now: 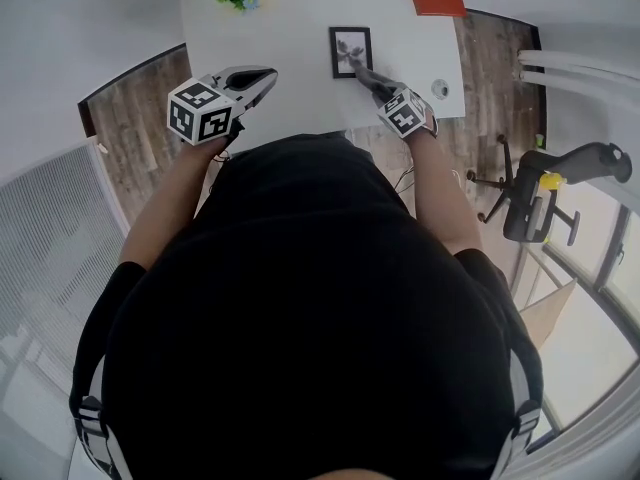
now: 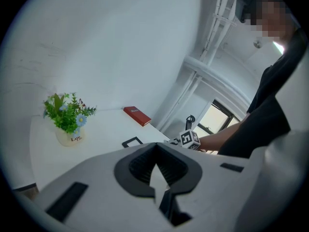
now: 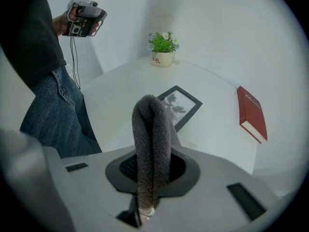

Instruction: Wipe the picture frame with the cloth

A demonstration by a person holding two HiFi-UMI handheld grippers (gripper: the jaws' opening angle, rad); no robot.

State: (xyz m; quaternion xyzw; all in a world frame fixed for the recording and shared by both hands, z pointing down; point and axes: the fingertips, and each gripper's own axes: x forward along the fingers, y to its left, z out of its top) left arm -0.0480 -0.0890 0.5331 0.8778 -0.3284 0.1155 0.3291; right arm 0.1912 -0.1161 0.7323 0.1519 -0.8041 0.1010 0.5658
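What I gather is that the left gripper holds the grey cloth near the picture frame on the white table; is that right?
Not quite: the right gripper holds the grey cloth, as the right gripper view shows; the left gripper is empty. The picture frame does lie nearby on the white table.

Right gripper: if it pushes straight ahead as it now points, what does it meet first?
Probably the picture frame on the table; the cloth in the right gripper would touch it first. Depth is uncertain.
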